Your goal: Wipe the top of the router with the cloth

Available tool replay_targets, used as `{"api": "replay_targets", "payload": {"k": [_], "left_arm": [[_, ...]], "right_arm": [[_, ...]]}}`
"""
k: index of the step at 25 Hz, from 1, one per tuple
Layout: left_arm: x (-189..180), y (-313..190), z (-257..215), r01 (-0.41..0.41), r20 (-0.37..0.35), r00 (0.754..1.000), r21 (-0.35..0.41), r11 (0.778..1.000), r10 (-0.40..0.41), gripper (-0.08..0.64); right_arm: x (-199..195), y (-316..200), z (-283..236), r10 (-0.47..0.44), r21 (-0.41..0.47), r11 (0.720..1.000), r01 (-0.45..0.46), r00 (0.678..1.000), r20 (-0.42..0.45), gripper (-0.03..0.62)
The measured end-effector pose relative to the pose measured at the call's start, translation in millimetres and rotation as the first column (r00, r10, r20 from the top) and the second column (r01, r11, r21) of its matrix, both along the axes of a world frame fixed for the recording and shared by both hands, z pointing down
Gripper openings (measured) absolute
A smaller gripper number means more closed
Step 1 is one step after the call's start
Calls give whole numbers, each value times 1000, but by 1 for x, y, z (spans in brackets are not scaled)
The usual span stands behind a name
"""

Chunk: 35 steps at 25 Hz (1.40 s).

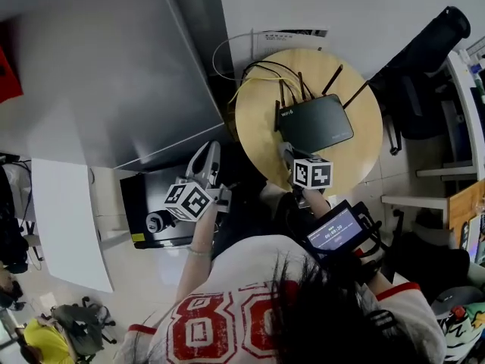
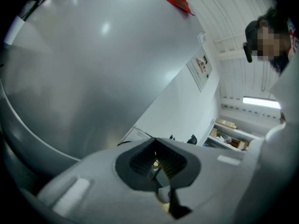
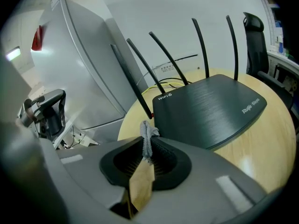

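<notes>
Off to the left, beside the tall grey cabinet, the left gripper hangs clear of the counter with its jaws clenched on nothing; it plays no part just now. Moving rightward, the right gripper is clamped on the cloth, a thin grey fold that pokes up between the jaws; only a small tuft shows beyond them. It sits just beside the near left corner of the router, at about the level of the lid; I cannot tell whether the cloth touches the casing yet. The router itself lies flat towards the middle of the round counter, its antennas standing up along the far edge.

To my eye the wipe is about to start, or is only at its first corner; the next move calls for lowering the cloth onto the lid and drawing it across towards the right edge, pressing lightly so the router does not slide on the smooth wood.

Room looks fair: the lid is bare and broad; the antennas fence off the far side, and cables trail behind them; bare counter lies to the right of the router, with an office chair beyond the rim.
</notes>
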State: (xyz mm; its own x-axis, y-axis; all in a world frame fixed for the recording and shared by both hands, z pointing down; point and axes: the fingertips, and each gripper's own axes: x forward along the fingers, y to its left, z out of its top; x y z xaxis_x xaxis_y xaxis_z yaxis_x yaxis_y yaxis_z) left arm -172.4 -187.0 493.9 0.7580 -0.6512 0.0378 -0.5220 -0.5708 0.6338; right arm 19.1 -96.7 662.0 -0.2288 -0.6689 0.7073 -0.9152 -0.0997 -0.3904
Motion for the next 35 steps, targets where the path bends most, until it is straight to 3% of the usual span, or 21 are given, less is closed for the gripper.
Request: {"api": "replay_targets", "payload": {"k": [9,16,28,35], "left_arm": [[1,17,-2,12,-13,1000,-2,1000,-12,0],[4,42,6,-6,-4,1000,-19,1000,6,0],[46,87,-5,-82,26,996,11,997,81,0],[84,135,-7,-123,43,991,8,992,123,0]], "right_arm": [[4,34,2,-13,-8,1000,13,1000,0,43],[20,68,3,70,-8,998,-70,998,6,43],[57,92,-41,165,167,970,-176,983,75,43],[74,140,-70,176,251,948,-196,979,99,42]]}}
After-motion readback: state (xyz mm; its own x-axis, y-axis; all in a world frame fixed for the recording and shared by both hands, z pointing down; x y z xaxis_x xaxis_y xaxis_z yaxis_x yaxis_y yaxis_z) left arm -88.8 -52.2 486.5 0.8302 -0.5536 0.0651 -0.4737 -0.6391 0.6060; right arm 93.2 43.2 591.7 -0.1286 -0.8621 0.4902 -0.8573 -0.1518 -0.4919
